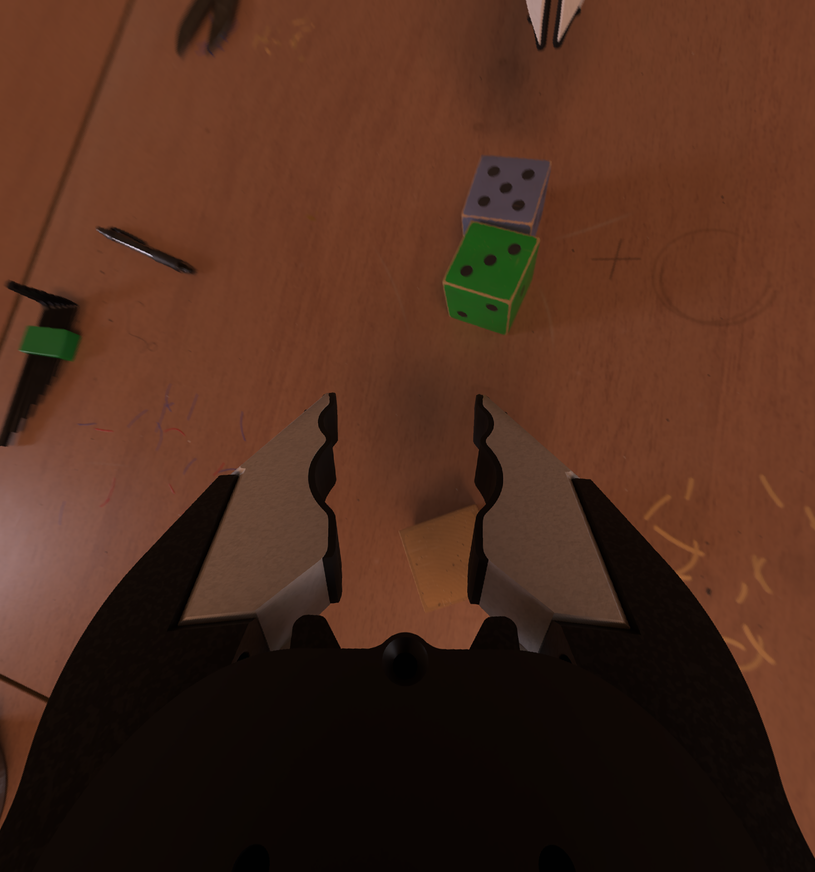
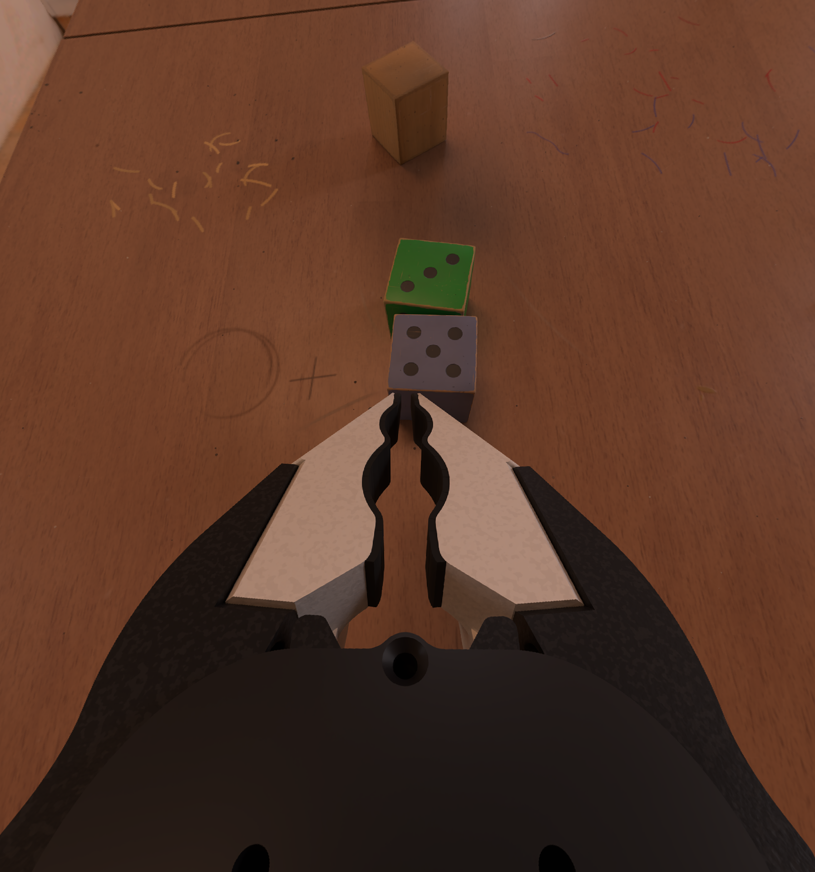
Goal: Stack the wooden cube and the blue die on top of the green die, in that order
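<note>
The green die (image 1: 489,277) stands on the brown table with the blue die (image 1: 507,194) touching its far side. My left gripper (image 1: 405,398) is open and empty, above the table. The wooden cube (image 1: 438,561) lies on the table below it, between the fingers and partly hidden by the right finger. In the right wrist view the blue die (image 2: 432,353) is nearest, the green die (image 2: 428,278) behind it, and the wooden cube (image 2: 407,101) farther off. My right gripper (image 2: 405,396) is shut and empty, its tips just in front of the blue die.
A set of black hex keys in a green holder (image 1: 42,358) and a dark pen-like tool (image 1: 146,250) lie at the left. Dark pliers (image 1: 207,23) lie at the top. The right gripper's white fingers (image 1: 551,23) show at the top edge. A table seam (image 1: 51,203) runs along the left.
</note>
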`<state>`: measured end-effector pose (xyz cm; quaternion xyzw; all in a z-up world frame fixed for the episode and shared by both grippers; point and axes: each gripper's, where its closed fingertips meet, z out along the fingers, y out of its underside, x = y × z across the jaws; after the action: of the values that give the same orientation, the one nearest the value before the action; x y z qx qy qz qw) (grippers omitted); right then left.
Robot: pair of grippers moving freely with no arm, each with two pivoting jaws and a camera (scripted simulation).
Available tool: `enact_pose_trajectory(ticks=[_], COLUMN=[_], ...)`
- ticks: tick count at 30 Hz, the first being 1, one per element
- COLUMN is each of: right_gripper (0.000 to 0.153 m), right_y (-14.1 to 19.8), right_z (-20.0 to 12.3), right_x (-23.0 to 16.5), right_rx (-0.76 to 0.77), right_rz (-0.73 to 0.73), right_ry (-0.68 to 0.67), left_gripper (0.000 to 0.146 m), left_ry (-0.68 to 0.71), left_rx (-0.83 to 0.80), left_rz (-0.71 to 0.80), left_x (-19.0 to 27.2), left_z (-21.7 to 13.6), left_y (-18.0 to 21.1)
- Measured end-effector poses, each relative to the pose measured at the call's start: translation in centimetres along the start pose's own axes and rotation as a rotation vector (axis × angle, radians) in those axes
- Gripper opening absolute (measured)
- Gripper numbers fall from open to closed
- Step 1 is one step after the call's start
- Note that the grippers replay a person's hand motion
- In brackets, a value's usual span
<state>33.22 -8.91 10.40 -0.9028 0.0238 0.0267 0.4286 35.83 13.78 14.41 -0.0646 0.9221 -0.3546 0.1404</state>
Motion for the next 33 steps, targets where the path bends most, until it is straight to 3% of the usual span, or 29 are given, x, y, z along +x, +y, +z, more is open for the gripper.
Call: enact_pose_trajectory(ticks=[2, 5, 9, 13, 27, 31, 33], right_gripper=[0.005, 0.006, 0.007, 0.007, 0.01, 0.021, 0.035], right_y=[0.2, 0.7, 1.3, 1.6, 2.0, 1.6, 1.1], right_z=[0.1, 0.3, 0.2, -0.3, -0.5, 0.3, 0.9], right_x=[0.0, 0.3, 0.7, 0.8, 1.0, 1.1, 1.2], right_rx=[-0.012, -0.03, -0.045, -0.042, -0.069, -0.102, -0.106], right_rz=[0.004, 0.018, 0.037, 0.044, 0.055, 0.043, 0.056], right_ry=[-0.006, -0.009, -0.004, 0.003, 0.018, 0.043, 0.061], left_gripper=[0.059, 0.064, 0.058, 0.056, 0.073, 0.074, 0.073], left_ry=[0.046, -0.032, -0.115, -0.107, 0.03, 0.04, 0.04], left_rx=[-0.077, -0.185, -0.348, -0.504, -0.774, -0.825, -0.839], left_rz=[-0.019, -0.067, -0.285, -0.442, -0.428, -0.413, -0.408], left_x=[0.5, 0.0, 0.3, 1.7, 3.5, 3.8, 3.7], left_z=[0.0, -0.8, -3.1, -3.8, 1.0, 1.4, 1.6], left_y=[0.9, 2.9, 6.2, 8.8, 12.3, 12.8, 13.1])
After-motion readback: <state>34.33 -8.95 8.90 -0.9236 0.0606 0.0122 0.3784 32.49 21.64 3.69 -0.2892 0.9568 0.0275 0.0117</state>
